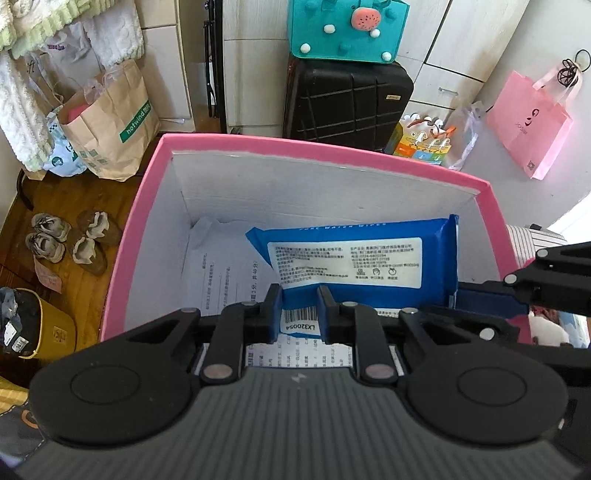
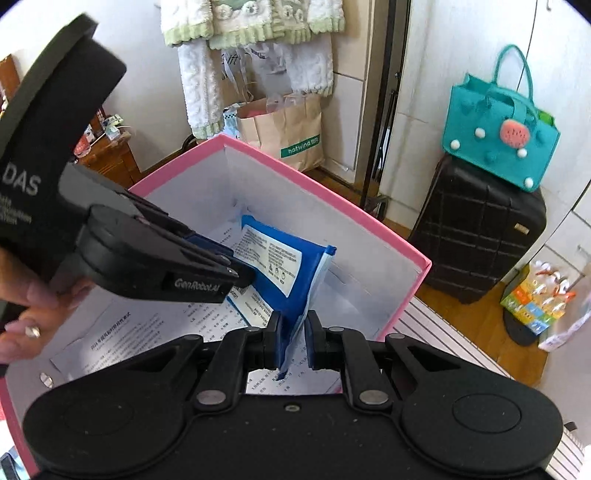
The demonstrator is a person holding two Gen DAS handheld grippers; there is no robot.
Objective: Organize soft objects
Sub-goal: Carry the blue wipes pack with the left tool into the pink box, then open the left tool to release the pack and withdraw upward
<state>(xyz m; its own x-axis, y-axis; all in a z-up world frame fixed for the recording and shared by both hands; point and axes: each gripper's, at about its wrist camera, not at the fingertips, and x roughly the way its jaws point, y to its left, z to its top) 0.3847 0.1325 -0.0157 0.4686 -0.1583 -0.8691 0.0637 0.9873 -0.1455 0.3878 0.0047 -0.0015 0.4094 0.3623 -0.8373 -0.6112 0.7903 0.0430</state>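
Note:
A blue pack of wet wipes [image 1: 351, 258] with a white label hangs inside a pink box [image 1: 314, 142] with white walls. My left gripper [image 1: 298, 310] is shut on the pack's near edge by the barcode. My right gripper [image 2: 293, 339] is shut on the pack's crimped end seam [image 2: 295, 325]; the pack [image 2: 280, 254] is held above the box floor. The left gripper [image 2: 236, 273] shows in the right wrist view, gripping the pack from the left. The right gripper's finger [image 1: 484, 299] enters the left wrist view from the right.
Printed paper sheets [image 1: 221, 273] line the box floor. Beyond the box [image 2: 325, 177] stand a black suitcase [image 1: 347, 99] with a teal felt bag [image 1: 347, 29] on top, a brown paper bag [image 1: 110, 122], a pink bag [image 1: 528, 122], shoes [image 1: 70, 240] and a yellow bin [image 1: 40, 328].

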